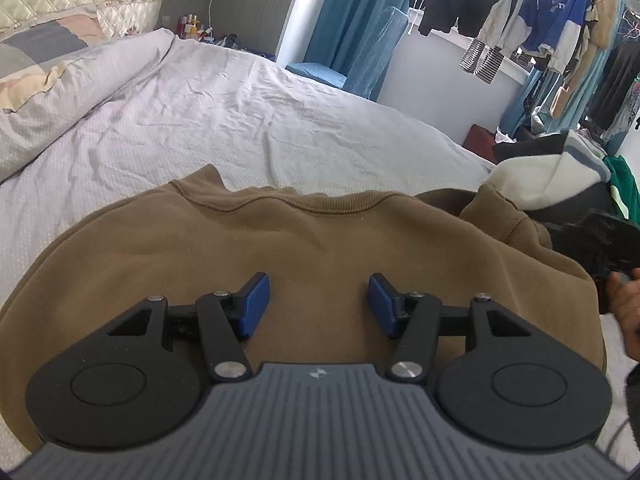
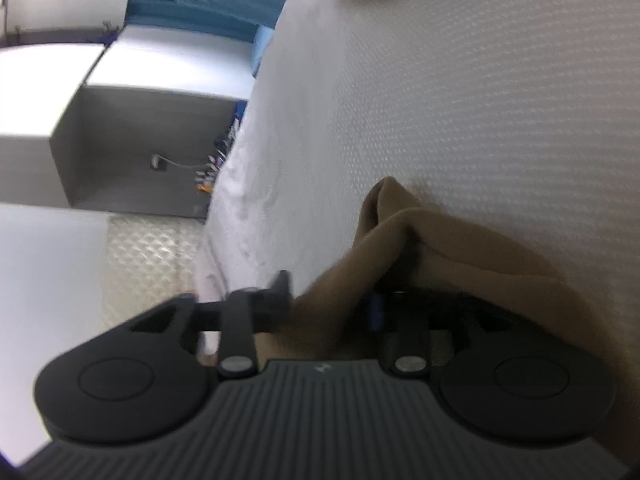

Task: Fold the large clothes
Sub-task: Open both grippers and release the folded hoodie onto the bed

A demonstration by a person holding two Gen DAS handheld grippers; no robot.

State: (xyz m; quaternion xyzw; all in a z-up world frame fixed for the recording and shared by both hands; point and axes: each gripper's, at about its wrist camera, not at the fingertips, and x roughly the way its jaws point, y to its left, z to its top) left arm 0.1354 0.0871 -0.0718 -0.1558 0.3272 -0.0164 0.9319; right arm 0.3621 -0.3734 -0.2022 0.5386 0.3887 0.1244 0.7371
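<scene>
Brown sweatshirt (image 1: 304, 248) flat on bed (image 1: 240, 112), collar pointing away; both jaws apart, empty

Sweatshirt (image 1: 304, 248) on bed (image 1: 280, 112), pillows (image 1: 44, 64) behind left, clothes pile (image 1: 560, 176) right

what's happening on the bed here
A person with a hand-held gripper in each hand is folding a brown sweatshirt on a bed. The left gripper hovers open over the sweatshirt's body with nothing between its fingers. In the blurred right wrist view, the right gripper is parted, with a bunched fold of the brown fabric still lying between its fingers. More clothes are piled at the bed's far edge.
</scene>
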